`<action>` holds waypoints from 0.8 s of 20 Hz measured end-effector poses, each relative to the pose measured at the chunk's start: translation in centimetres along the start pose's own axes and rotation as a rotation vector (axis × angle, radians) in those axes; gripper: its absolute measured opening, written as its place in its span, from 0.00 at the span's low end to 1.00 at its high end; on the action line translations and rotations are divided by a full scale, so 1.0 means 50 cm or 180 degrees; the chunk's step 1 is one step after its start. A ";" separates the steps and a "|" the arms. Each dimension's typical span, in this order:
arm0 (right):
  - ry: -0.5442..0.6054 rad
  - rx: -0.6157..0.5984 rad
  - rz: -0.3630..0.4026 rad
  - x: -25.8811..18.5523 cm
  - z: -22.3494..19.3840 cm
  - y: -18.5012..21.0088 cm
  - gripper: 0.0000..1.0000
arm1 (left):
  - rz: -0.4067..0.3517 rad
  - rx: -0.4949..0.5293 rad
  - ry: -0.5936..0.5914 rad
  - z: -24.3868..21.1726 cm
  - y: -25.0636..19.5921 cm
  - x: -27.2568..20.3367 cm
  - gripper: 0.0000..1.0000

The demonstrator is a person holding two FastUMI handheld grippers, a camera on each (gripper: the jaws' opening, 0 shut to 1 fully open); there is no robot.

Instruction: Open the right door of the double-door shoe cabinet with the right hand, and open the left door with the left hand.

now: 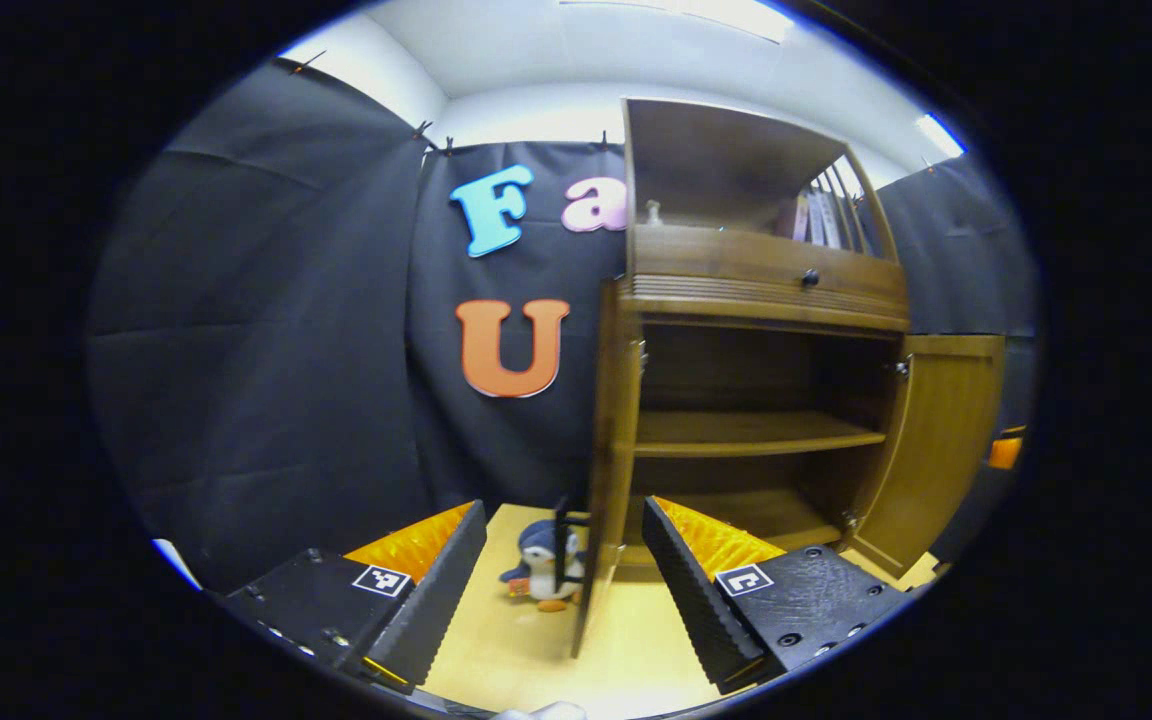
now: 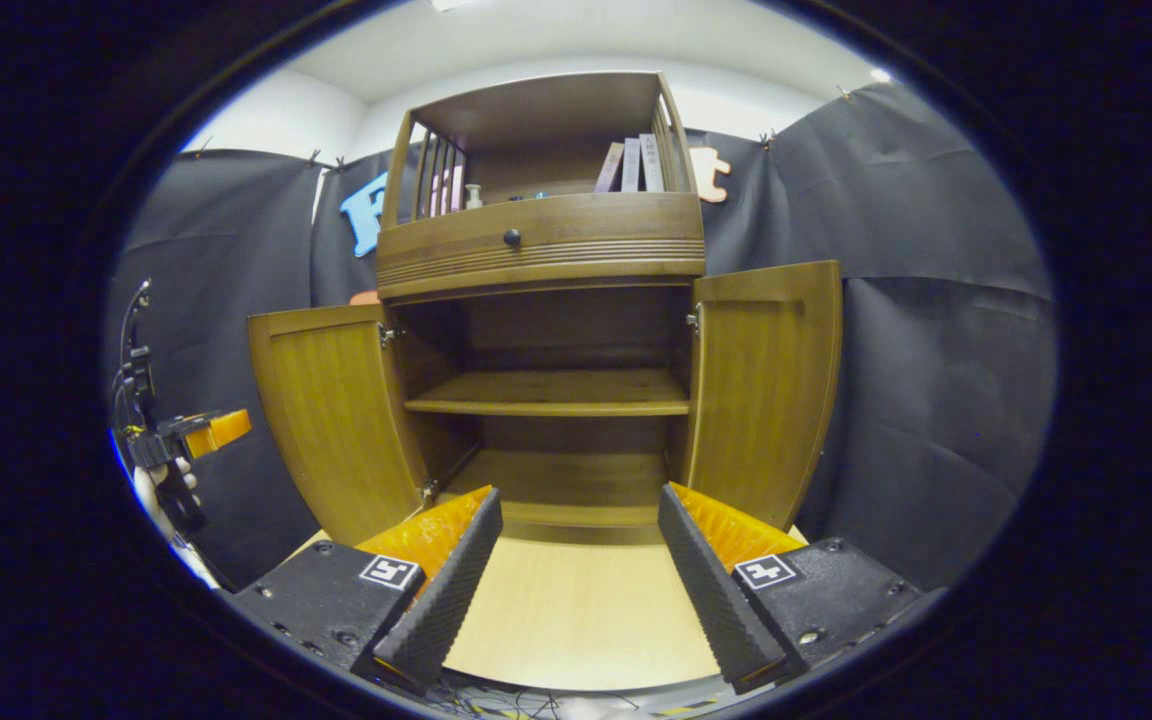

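The wooden shoe cabinet (image 2: pixel 546 250) stands with both doors swung open, showing a bare inner shelf (image 2: pixel 551 392). In the right gripper view the left door (image 2: pixel 336 420) and right door (image 2: pixel 766 390) flank the opening, and my right gripper (image 2: pixel 580 494) is open in front of it, touching nothing. In the left gripper view the left door (image 1: pixel 611 470) is seen edge-on with its dark handle (image 1: pixel 561 540) just beyond my open left gripper (image 1: pixel 564 510); the fingers do not press on it. The right door (image 1: pixel 941 450) stands open farther right. A hand (image 2: pixel 161 490) holds the left gripper (image 2: pixel 206 432).
A small penguin plush (image 1: pixel 541 572) sits on the light wooden floor (image 1: pixel 626 640) behind the left door. Above the doors are a drawer with a dark knob (image 2: pixel 512 238) and a top shelf with books (image 2: pixel 631 165). Black cloth walls surround the cabinet.
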State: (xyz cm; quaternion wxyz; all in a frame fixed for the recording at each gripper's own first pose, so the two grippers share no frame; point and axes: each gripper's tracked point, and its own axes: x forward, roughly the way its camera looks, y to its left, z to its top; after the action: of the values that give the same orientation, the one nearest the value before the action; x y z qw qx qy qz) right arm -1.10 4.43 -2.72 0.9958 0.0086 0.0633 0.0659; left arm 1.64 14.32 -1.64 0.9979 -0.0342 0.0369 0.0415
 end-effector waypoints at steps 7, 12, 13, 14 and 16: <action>-0.0105 -0.0004 -0.0157 -0.021 0.021 -0.015 1.00 | -0.0410 0.0138 0.0020 0.019 -0.211 -0.035 1.00; -0.0111 0.0006 -0.0274 -0.038 0.021 -0.036 0.99 | -0.0530 0.0247 0.0032 0.002 -0.288 -0.064 0.96; -0.0123 0.0008 -0.0280 -0.042 0.023 -0.039 0.99 | -0.0536 0.0226 0.0051 -0.004 -0.289 -0.069 0.96; -0.0134 0.0000 -0.0285 -0.046 0.026 -0.041 0.99 | -0.0495 0.0229 0.0044 -0.005 -0.284 -0.071 0.96; -0.0161 -0.0016 -0.0295 -0.051 0.034 -0.047 1.00 | -0.0380 0.0278 0.0033 -0.010 -0.246 -0.076 0.96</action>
State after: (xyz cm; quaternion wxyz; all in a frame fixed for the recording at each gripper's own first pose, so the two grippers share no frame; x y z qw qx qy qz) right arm -3.08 1.76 -0.78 0.9991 0.0048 0.0382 0.0197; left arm -1.12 1.73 -1.04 0.9989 0.0070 0.0417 -0.0199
